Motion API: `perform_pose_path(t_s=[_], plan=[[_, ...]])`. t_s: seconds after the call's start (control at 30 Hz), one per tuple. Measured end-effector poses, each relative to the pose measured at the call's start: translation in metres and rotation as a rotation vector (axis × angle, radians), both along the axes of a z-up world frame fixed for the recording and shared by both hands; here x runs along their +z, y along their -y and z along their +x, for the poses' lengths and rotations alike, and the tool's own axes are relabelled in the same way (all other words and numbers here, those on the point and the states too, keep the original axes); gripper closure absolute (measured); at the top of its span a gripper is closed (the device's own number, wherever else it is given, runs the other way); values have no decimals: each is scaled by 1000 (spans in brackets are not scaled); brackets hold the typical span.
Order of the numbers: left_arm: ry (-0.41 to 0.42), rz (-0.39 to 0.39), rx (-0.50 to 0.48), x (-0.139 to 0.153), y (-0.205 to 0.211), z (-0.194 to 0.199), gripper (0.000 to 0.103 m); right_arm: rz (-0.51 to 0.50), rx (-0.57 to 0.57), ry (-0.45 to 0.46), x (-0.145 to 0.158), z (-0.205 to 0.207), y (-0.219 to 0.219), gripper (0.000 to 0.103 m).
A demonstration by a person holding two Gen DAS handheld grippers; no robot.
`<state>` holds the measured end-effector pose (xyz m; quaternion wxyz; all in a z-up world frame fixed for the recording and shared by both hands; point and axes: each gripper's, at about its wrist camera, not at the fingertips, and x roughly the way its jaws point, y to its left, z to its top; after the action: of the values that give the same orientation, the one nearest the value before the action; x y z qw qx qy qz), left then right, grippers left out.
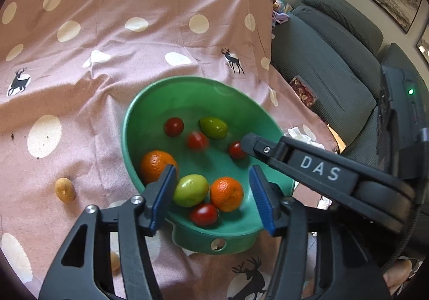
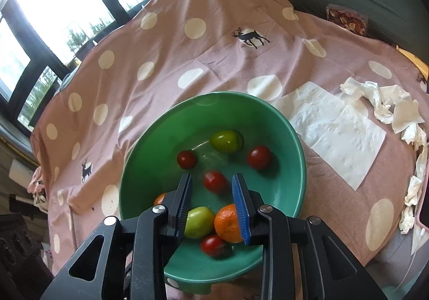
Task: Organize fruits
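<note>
Left wrist view: left gripper (image 1: 211, 192) hung over the bowl (image 1: 150, 101), jaws parted, nothing between them.
Right gripper (image 2: 211, 201): jaws narrow, empty, above the bowl.
Fruits: oranges (image 1: 226, 192), limes (image 1: 191, 189), tomatoes (image 1: 173, 126) inside the bowl.
Bowl: on the spotted cloth (image 1: 107, 40), tissues (image 2: 375, 101) to its right.

The left gripper (image 1: 211, 192) points steeply down, its blue-padded jaws standing apart with nothing pressed between them. The right gripper (image 2: 211, 203) also tilts down; its jaws show a gap in its own view, and seem not to pinch anything. Seen from the left camera, it reaches in from the right beside the left gripper.
</note>
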<state>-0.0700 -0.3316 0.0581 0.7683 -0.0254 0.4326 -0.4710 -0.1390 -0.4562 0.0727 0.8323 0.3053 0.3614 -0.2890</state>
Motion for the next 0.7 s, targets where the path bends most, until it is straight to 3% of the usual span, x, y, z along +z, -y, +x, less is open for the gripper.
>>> perform_pose_path(t_s=[0.17, 0.37, 0.5, 0.7], plan=[[-6, -2, 61, 10, -23, 5, 32, -9, 15, 18, 4, -1, -3, 61], [3, 105, 236, 14, -76, 19, 31, 5, 74, 47, 6, 5, -10, 60], [-75, 177, 318, -11, -109, 26, 31, 15, 103, 54, 7, 9, -16, 60], [-199, 228, 312, -48, -117, 30, 38, 23, 143, 74, 10, 13, -25, 60]])
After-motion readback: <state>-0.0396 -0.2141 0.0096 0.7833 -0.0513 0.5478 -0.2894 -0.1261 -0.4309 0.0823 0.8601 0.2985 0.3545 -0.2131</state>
